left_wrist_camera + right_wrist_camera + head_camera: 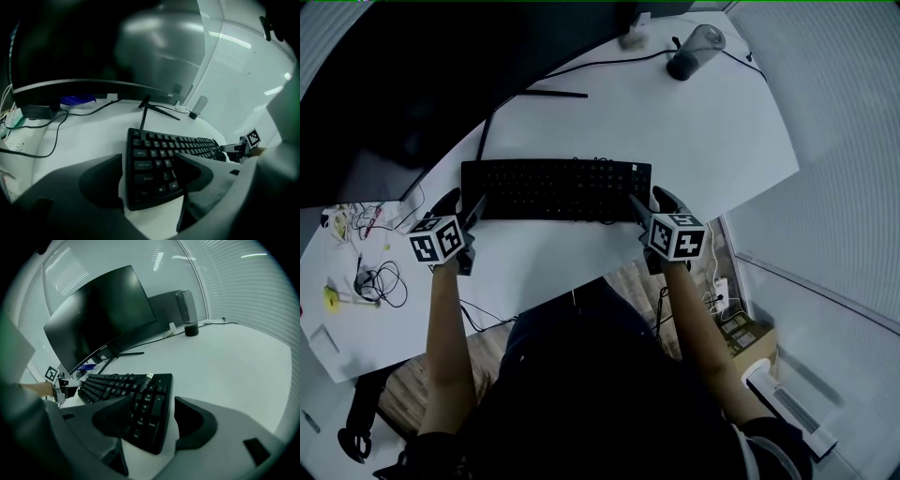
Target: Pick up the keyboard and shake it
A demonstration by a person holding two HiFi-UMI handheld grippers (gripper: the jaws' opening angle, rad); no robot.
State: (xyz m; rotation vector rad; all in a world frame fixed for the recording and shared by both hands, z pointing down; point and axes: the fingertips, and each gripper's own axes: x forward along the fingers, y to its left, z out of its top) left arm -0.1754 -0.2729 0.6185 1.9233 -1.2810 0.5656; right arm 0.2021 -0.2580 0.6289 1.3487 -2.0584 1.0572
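**Head view.** The keyboard (555, 188) lies flat on the white desk (694, 131), spanning the gap between the two claws. The left claw (465, 208) stands at its left short end and the right claw (652, 204) at its right short end. Both point down and away from the person, toward the monitor (441, 66). The lift has not begun.

**Left gripper view.** The left claw (150, 164) is spread wide and pinches nothing. The end of the keyboard (164, 164) sits between its jaws, with the outer jaw beyond the end edge, over bare desk. The inner jaw hangs above the keys. Neither pad appears to press. Risk: closing from here would likely land one pad on key caps rather than on the solid frame. That hold would probably be springy and could slip once shaking starts.

**Right gripper view.** The right claw (152, 408) is likewise spread and empty. The number-pad end of the keyboard (136, 394) lies between its jaws, the outer jaw just beside the end edge. A loose USB plug (148, 376) rests on the keys ahead of this claw. Risk: the unsecured plug and its cord would likely be flung off in a shake, or snag. If the two claws close or rise unevenly, the board may tilt and slide from the shallower bite onto the desk.
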